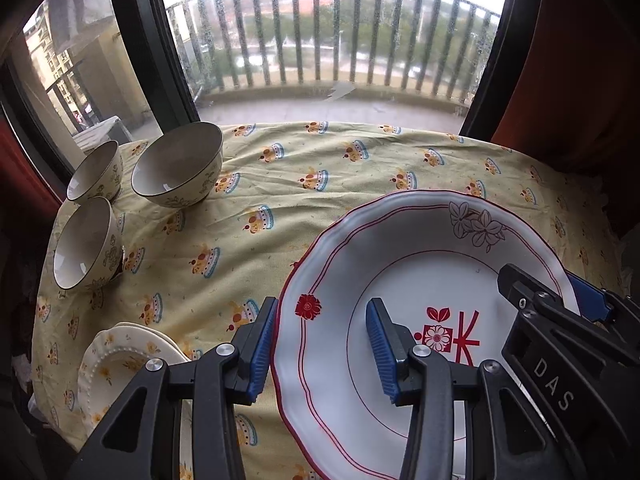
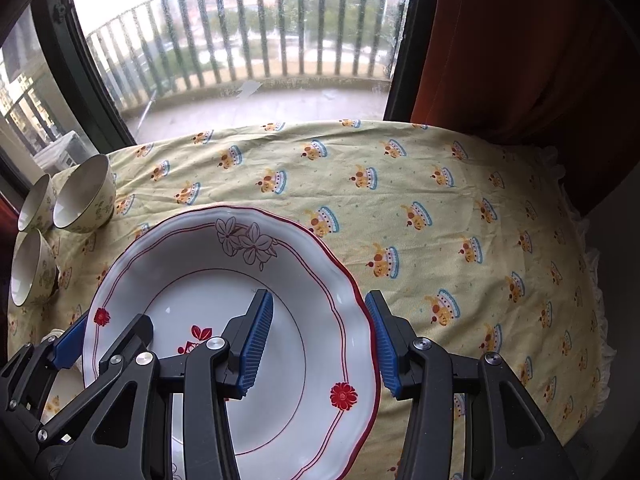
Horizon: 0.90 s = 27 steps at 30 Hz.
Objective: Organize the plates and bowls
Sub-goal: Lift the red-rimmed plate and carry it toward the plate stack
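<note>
Both grippers clamp one large white scalloped plate with a red rim line and red flower prints (image 1: 420, 280): the left gripper (image 1: 320, 344) straddles its left rim, one blue ribbed pad outside and one inside the well, and the right gripper (image 2: 320, 340) does the same on the opposite rim, each closed on the rim. That plate hangs tilted above the near half of the table, which is covered by a yellow cloth printed with little cakes (image 1: 320, 184). Three cream ceramic bowls with green leaf patterns and dark rims stand upright in a tight cluster at the far left corner: a bigger one (image 1: 178, 164), one behind it by the edge (image 1: 96, 172) and one nearer (image 1: 86, 244). Near the left edge, just below the left gripper, lies a small stack of cream plates with beaded rims and yellow flowers (image 1: 120, 356); I cannot count them. Beyond the far edge, a window looks onto a balcony railing (image 1: 320, 32), with a rust-red curtain (image 2: 520, 48) to the right.
</note>
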{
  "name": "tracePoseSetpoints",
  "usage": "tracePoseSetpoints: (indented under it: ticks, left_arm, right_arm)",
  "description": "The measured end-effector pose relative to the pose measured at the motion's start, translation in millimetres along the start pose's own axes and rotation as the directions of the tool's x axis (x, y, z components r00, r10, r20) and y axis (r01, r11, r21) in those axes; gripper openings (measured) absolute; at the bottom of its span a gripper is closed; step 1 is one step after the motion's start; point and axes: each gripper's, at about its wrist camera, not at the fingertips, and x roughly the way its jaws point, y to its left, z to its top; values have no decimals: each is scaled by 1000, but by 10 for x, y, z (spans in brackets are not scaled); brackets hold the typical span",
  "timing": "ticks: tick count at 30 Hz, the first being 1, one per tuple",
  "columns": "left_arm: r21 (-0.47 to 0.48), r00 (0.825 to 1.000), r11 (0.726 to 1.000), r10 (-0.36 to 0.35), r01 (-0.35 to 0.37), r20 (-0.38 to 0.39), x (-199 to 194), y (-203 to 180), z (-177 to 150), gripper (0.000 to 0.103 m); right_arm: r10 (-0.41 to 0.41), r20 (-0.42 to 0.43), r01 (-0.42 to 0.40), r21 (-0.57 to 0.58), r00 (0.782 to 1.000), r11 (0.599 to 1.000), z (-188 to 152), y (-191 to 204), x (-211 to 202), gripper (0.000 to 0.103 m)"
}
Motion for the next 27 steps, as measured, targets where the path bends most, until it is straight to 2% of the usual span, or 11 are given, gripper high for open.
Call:
tracePoseSetpoints:
  ticks: [14,20,23,27]
  left_arm:
    - [-9,999,999,-39,39,17,-252,800,-283,44]
    - [-16,999,999,-41,41,14,-268,1155,-414,44]
    - [-14,999,999,-42,42,-2,-237,1314,-497,44]
    - [-15,999,999,-49,49,-21,-202,1496,-629,44]
  right_arm:
    - [-24,15,24,7,1000,1000,-312,722,-378,52]
    - [-22,-1,22,-4,1000,1000,-532,1074,-411,52]
    - [18,19,-20,58,1000,998,-654,1173,-470,52]
    - [4,-15,-4,26,1000,1000,-758,1406,-402,52]
